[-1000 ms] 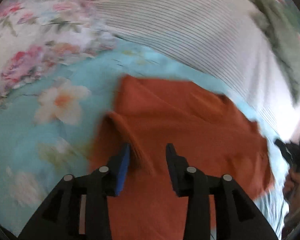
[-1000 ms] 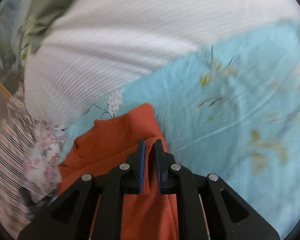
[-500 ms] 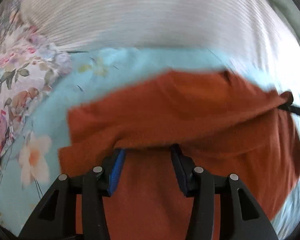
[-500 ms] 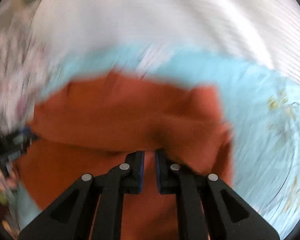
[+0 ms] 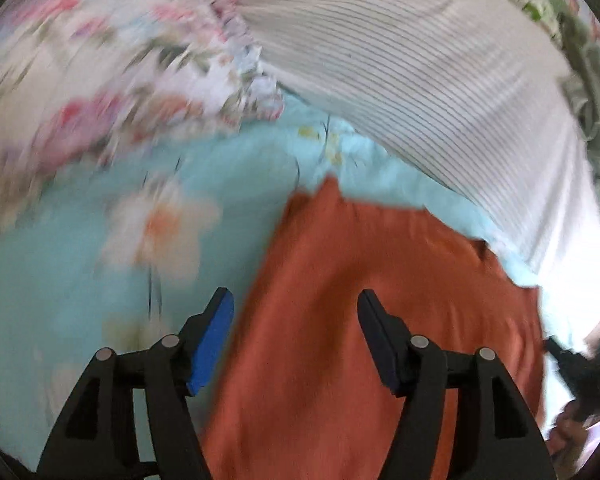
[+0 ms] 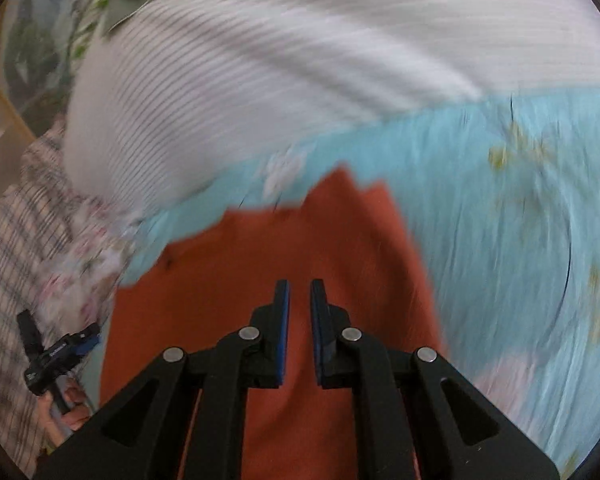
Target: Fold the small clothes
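An orange-red garment of soft, matte knit lies spread on a pale blue bedsheet printed with large cream flowers. In the left wrist view its far edge runs up to a small point and its left side falls in a straight slanting line; everything is smeared by motion blur. Behind it sits a white pillow with fine dark stripes, and to the left a floral fabric in pinks and greens.

The left tongs stand spread wide above the garment's left edge; their jaws have just been opening, and the fold of cloth that lay between the blue pads a second ago is no longer pinched. The cloth under them now lies flat, where half a second ago a thick fold crossed in front of the pads.

The right tongs are pressed nearly together over the garment, with only a narrow gap; whether a thin layer is caught there cannot be told. A second ago they gripped a raised ridge of the cloth.
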Demonstrator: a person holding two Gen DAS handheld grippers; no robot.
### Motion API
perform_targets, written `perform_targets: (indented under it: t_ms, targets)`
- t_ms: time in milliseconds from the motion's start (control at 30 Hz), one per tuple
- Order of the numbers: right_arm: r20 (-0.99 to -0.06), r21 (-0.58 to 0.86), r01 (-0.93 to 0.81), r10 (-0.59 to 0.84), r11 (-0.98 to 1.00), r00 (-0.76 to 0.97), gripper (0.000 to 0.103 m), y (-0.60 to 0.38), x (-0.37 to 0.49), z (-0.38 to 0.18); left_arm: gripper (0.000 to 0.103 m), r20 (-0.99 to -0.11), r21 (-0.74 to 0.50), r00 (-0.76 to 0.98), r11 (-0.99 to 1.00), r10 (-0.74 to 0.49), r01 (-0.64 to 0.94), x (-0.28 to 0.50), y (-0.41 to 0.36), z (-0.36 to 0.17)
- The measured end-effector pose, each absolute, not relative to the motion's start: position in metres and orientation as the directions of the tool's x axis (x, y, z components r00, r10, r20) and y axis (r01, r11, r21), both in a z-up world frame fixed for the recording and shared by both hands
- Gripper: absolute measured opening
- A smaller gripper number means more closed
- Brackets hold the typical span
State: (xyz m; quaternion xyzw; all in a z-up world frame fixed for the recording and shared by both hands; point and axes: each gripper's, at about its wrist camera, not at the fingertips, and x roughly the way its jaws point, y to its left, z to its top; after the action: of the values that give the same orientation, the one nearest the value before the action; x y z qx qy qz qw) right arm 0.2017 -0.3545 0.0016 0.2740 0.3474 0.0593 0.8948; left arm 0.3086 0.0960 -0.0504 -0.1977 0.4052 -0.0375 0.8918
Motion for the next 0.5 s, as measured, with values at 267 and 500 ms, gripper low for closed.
perform_targets:
  t_ms: [267,500]
  targets:
    - [-0.552,0.625,0.063,0.384,0.778,0.74,0.066,-0.318,0.132,-0.026,0.078,-0.709,-0.487,0.649,0.857,-0.276,-0.168,0.201,0.091,-0.073]
    - [-0.535,0.671,0.074,0.414,0.737,0.737,0.066,-0.309,0.092,-0.031,0.081,-0.737,-0.503,0.61,0.839,-0.291,-0.208,0.185,0.08,-0.097]
